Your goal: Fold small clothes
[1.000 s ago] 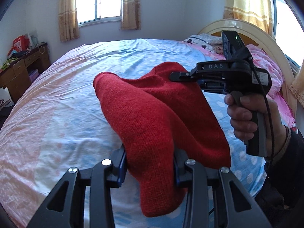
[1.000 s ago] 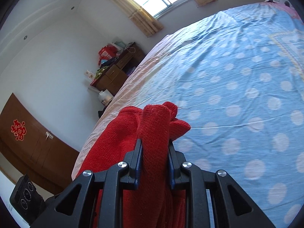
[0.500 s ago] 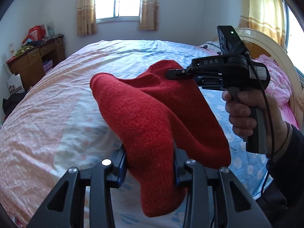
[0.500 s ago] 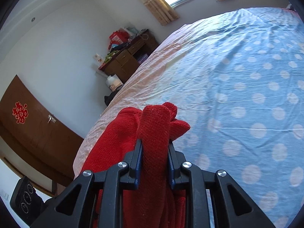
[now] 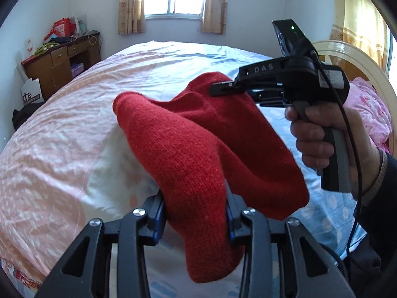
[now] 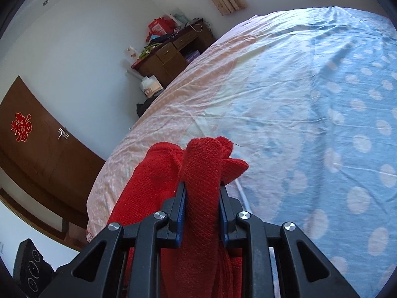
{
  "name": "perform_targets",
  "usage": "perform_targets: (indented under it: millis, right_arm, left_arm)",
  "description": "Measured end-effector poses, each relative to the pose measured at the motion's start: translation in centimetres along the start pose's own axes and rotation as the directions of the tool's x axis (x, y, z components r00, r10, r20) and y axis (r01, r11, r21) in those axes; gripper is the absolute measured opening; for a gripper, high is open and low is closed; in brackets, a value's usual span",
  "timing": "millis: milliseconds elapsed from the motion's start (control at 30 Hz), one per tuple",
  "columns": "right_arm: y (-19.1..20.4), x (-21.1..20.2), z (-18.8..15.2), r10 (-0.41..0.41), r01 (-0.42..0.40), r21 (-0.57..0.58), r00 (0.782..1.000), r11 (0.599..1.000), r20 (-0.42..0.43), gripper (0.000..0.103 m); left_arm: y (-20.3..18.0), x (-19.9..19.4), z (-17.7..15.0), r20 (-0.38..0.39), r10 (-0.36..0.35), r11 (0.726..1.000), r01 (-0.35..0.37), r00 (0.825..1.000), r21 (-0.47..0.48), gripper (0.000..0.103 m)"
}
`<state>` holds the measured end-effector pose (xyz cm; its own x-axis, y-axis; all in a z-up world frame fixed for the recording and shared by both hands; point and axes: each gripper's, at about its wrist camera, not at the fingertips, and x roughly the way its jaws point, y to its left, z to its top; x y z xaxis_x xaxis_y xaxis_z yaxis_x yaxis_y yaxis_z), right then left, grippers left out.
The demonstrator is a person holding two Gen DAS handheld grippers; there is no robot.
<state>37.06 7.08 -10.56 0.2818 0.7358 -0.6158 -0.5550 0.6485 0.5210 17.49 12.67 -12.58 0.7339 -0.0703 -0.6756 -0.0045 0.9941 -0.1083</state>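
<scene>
A red knitted garment (image 5: 198,144) hangs in the air above the bed, stretched between both grippers. My left gripper (image 5: 194,204) is shut on its near end, and a fold droops below the jaws. My right gripper (image 6: 202,196) is shut on a bunched edge of the same garment (image 6: 203,164). In the left wrist view the right gripper (image 5: 223,88) comes in from the right, held by a hand, and pinches the garment's far upper edge.
The bed (image 5: 74,136) with a pink and blue dotted sheet (image 6: 310,114) lies under the garment. A wooden desk (image 5: 62,62) with clutter stands at the far left. A headboard (image 5: 359,59) and pink pillow (image 5: 369,109) are at the right. A brown door (image 6: 37,144) shows in the right wrist view.
Both grippers keep their grip on the garment. Both views have swung, so the desk and window have shifted toward the centre. The garment's shape is about the same.
</scene>
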Motion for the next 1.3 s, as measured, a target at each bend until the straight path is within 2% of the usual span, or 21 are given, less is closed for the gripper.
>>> perform_targets:
  millis: [500,600,700,767,833,900,967,1067,1133,1167,1200,1233,1300]
  right_arm:
    - [-2.7,1.9,-0.9,-0.04,0.041,0.05,0.999,0.998,-0.014,0.023]
    - [-2.6,2.1,-0.9,-0.058,0.058,0.042,0.998,0.997,-0.013,0.024]
    - [-2.4,2.0,-1.0,-0.08,0.08,0.026,0.997,0.996,0.005,0.028]
    - [-2.2,1.5,-1.2,-0.094,0.094,0.006,0.995,0.996,0.021,0.03]
    - [-1.8,0.2,-1.5,-0.11,0.11,0.003,0.992,0.994,0.055,0.032]
    - [-0.9,-1.7,-1.9,-0.143,0.145,-0.009,0.984,0.989,0.109,0.032]
    - [0.3,-3.8,-2.7,-0.129,0.136,-0.034,0.978,0.99,0.164,0.035]
    - [3.0,-6.4,-4.8,-0.035,0.058,-0.113,0.979,0.992,0.199,0.057]
    - [4.6,-6.3,-6.3,0.039,-0.014,-0.169,0.989,0.986,0.144,0.062]
    - [4.8,-5.6,-7.2,0.063,-0.049,-0.181,0.995,0.982,0.076,0.062]
    - [4.8,-5.0,-7.6,0.046,-0.037,-0.175,0.998,0.984,0.047,0.062]
    - [4.1,-4.1,-8.3,-0.026,0.028,-0.156,1.0,0.987,0.015,0.062]
    - [3.0,-3.6,-8.9,-0.059,0.062,-0.139,0.998,0.988,0.026,0.06]
  left_arm:
    - [0.9,0.1,-2.7,-0.023,-0.011,0.999,0.011,1.0,-0.035,0.044]
    - [0.6,-0.1,-2.8,-0.026,0.01,1.0,-0.011,1.0,-0.029,0.052]
    - [0.1,-1.1,-2.6,-0.037,0.045,0.999,-0.045,0.998,0.003,0.052]
    - [-0.4,-3.1,-2.2,0.006,0.073,0.997,-0.073,0.997,0.032,0.054]
    - [-0.5,-4.9,-1.6,0.073,0.098,0.994,-0.102,0.992,0.048,0.064]
    - [-0.4,-6.2,-0.7,0.151,0.139,0.988,-0.148,0.979,0.05,0.086]
    - [0.1,-5.6,0.0,0.174,0.192,0.978,-0.203,0.966,0.045,0.09]
    - [1.4,-2.8,0.7,0.12,0.235,0.972,-0.236,0.965,-0.003,0.09]
    - [2.3,-0.7,0.5,0.06,0.249,0.968,-0.247,0.967,-0.037,0.09]
    - [2.7,-0.1,0.1,0.036,0.246,0.968,-0.244,0.969,-0.052,0.09]
    - [3.2,0.6,-0.1,0.004,0.244,0.967,-0.243,0.97,-0.076,0.091]
    - [3.5,0.8,-0.5,-0.012,0.241,0.967,-0.241,0.97,-0.086,0.093]
    - [3.9,1.0,-1.2,-0.029,0.223,0.967,-0.224,0.974,-0.122,0.1]
